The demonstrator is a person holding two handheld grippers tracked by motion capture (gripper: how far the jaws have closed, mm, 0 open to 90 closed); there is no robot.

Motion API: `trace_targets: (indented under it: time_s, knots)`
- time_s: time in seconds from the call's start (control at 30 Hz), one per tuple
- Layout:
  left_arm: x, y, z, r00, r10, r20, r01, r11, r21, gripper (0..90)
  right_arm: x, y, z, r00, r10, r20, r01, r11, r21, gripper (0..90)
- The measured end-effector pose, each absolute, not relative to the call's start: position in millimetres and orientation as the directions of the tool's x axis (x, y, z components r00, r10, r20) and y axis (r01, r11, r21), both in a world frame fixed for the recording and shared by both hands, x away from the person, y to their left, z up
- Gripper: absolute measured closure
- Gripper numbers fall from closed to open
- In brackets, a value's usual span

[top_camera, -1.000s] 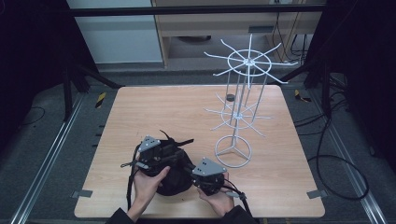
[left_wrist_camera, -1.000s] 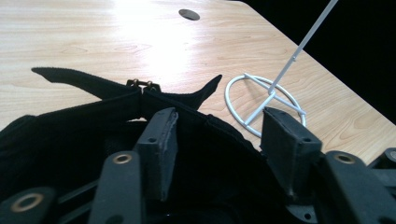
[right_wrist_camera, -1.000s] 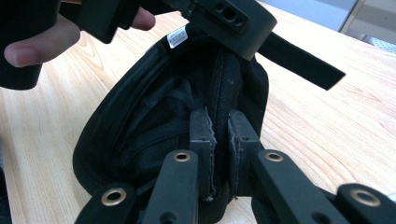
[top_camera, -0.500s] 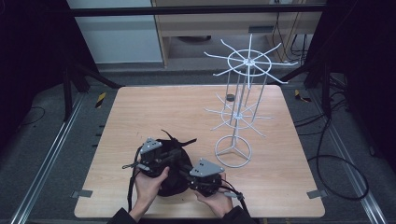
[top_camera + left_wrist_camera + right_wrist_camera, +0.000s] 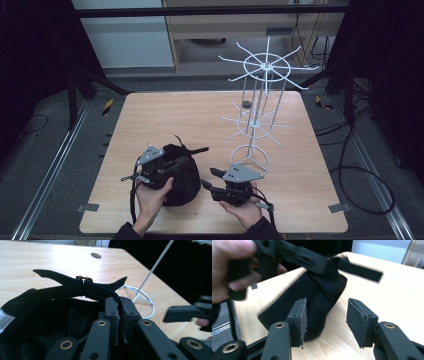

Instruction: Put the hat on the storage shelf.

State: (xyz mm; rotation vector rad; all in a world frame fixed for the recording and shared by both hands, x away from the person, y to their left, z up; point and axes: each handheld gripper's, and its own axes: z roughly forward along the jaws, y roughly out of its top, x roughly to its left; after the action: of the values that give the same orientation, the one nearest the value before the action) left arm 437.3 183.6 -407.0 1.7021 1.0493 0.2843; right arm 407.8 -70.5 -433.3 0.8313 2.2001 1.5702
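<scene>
Black cap (image 5: 176,172) lies on the tabletop (image 5: 150,115), its rear edge pinched in the closed jaws of the left gripper (image 5: 119,305), adjuster strap just beyond them. Since a second ago the right gripper (image 5: 325,321), jaws open, has edged closer; its jaws now frame the cap's side, suggesting a second grasp before hanging on the white wire rack (image 5: 260,112). A white tag inside is unreadable.
</scene>
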Motion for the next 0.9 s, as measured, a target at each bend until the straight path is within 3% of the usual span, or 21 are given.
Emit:
trace_targets:
  time_s: [0.5,0.57,0.73,0.9]
  knots:
    - [413.7,182.7,-373.7,0.673,0.689,-0.268,0.384,-0.017,0.923,84.9,407.4,-59.9,-442.6,-0.830,0.537,0.150,0.305,0.212,0.929,45.4]
    - [412.0,179.5,-373.5,0.684,0.681,-0.261,0.381,-0.028,0.924,84.9,406.8,-58.0,-442.9,-0.840,0.522,0.152,0.300,0.211,0.930,51.8]
    - [411.2,177.1,-374.1,0.694,0.672,-0.260,0.380,-0.035,0.924,84.9,406.1,-55.6,-444.0,-0.848,0.510,0.147,0.308,0.247,0.919,83.3]
    - [413.7,183.8,-376.4,0.680,0.687,-0.256,0.377,-0.029,0.926,84.8,403.8,-56.8,-437.2,-0.833,0.547,0.081,0.274,0.282,0.920,87.9]
